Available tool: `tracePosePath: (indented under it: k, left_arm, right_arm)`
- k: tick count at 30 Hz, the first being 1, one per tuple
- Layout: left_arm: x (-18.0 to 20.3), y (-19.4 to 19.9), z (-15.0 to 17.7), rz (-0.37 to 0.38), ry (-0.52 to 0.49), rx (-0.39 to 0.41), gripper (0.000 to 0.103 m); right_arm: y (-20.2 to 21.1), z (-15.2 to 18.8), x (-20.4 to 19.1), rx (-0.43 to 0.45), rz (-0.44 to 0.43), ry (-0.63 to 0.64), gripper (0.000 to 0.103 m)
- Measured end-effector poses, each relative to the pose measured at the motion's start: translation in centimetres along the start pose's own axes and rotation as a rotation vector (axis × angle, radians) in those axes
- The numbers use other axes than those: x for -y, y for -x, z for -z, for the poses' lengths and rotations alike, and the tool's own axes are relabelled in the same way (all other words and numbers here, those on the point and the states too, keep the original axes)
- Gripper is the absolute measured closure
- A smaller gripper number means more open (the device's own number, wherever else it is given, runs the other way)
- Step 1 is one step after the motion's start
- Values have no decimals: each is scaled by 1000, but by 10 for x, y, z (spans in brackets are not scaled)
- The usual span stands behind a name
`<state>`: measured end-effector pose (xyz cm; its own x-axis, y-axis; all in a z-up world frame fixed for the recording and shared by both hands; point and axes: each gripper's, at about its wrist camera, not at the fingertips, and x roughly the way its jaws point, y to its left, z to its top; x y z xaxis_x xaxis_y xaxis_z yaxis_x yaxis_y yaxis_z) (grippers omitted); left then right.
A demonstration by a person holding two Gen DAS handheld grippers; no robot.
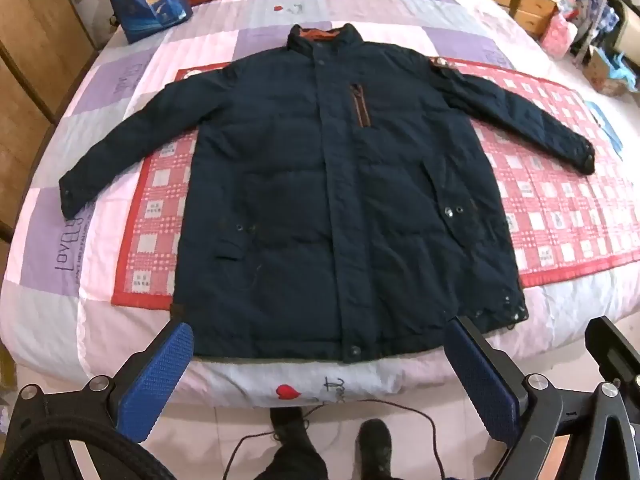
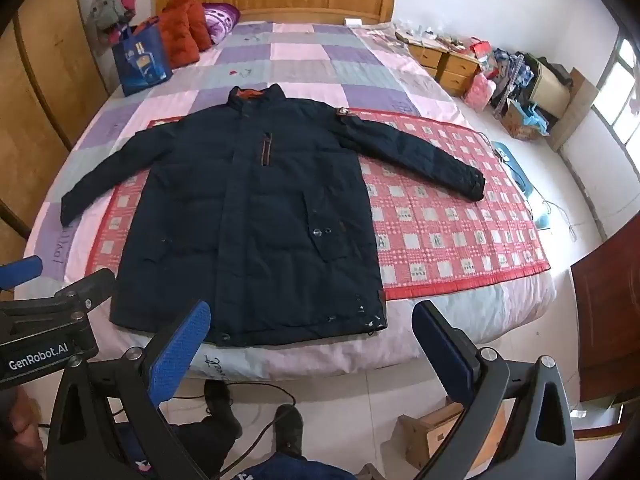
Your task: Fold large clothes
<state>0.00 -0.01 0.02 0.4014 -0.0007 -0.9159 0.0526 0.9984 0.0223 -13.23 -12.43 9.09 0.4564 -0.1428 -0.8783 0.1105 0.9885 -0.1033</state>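
Flat on the bed, navy jacket — collar far, hem near, both tools wide, empty

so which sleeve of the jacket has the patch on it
The sleeve lying over the red checked mat, on the picture's right, carries a shoulder patch. The other sleeve is plain.

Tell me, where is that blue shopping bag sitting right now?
The blue bag stands on the bed's far left corner in both views, beside the orange padded coat and beyond the spread dark jacket.
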Motion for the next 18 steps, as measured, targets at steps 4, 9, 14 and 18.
tracePosePath:
  k: [4, 9, 14, 18]
  left_arm:
    - [0, 0, 1, -8, 6, 7, 0]
    - [-6, 5, 0, -13, 8, 5, 0]
    - [-7, 0, 2, -13, 11, 2, 0]
    - [-8, 0, 3, -14, 13, -1, 0]
  right_arm:
    - [1, 0, -1, 2, 1, 3, 0]
    - [3, 3, -6, 4, -1, 13, 0]
    - [0, -2, -13, -9, -10, 25, 0]
    - [0, 0, -14, -13, -15, 23, 0]
